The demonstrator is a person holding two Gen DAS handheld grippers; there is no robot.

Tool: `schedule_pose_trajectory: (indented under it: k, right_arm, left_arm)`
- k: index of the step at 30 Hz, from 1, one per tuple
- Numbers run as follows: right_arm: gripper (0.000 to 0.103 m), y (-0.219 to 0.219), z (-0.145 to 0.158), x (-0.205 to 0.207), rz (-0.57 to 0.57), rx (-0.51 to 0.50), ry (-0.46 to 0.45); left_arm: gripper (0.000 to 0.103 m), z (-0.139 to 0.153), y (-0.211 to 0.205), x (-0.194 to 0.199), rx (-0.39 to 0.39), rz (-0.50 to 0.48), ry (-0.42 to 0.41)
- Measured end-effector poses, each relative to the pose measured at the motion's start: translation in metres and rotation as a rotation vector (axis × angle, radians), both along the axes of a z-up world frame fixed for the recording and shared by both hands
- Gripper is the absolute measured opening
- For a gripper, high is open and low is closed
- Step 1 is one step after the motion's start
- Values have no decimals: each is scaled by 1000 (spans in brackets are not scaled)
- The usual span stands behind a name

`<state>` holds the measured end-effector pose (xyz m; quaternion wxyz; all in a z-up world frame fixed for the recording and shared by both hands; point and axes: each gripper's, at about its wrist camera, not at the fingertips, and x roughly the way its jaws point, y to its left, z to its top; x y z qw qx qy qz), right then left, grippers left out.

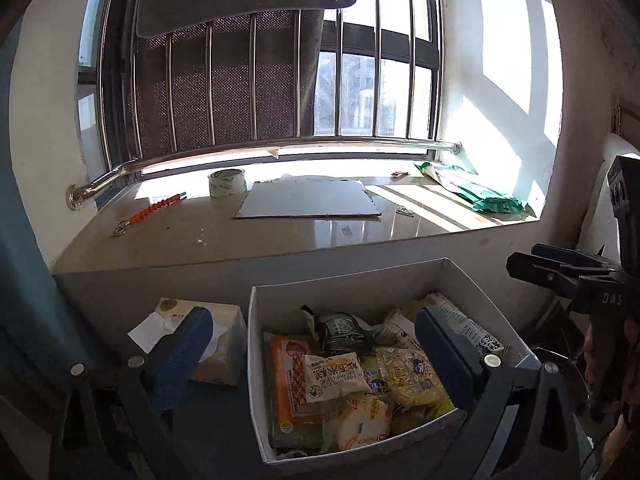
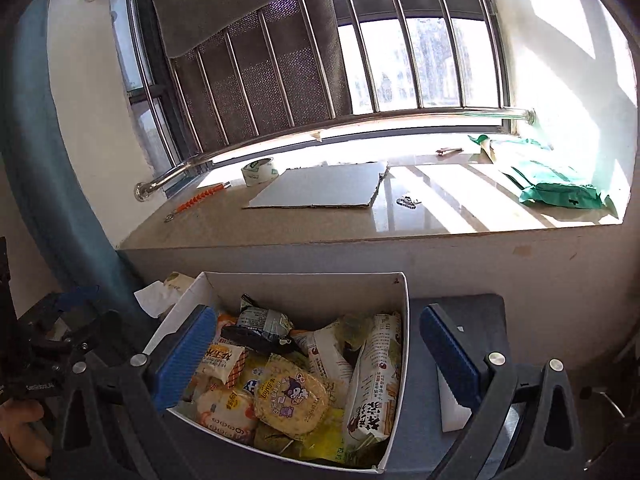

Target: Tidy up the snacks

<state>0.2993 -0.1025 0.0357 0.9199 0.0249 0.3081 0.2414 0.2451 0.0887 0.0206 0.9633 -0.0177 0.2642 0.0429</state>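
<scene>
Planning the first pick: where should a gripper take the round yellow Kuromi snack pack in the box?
Take the yellow Kuromi pack by its near crimped edge, coming from above. It lies flat on top of the pile in the white box, so its rim is exposed; both grippers are open.

The left gripper [image 1: 316,356] is held with its jaws spread wide, the blue-padded fingers [image 1: 182,354] standing well apart at seven and five o'clock of its own view, nothing between them. The right gripper [image 2: 316,356] is posed the same way, jaws wide, blue pads [image 2: 184,354] apart and gripping nothing. From the left camera the right gripper's black body shows at three o'clock; from the right camera the left one shows at eight o'clock, with the person's left hand [image 2: 20,420] below it at the edge.
</scene>
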Motion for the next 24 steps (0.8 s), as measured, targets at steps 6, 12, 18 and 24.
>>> schedule_pose_trajectory:
  k: [6,12,18,24]
  right_arm:
    - [103,12,15,-54,18,-130,-134]
    - [103,1,12,-111,81,-84,-140]
    - [103,-23,9,-164,82,-13,-122]
    - [103,-41,2,-216,27,-35,-135]
  left_arm:
    - [103,3,-1,-38,-106,49,0]
    - [103,10,-23,-91,-54,50,-36]
    - [103,8,-42,-145,-56,42,-37]
    - [103,-4,-65,-191,-59,53,-17]
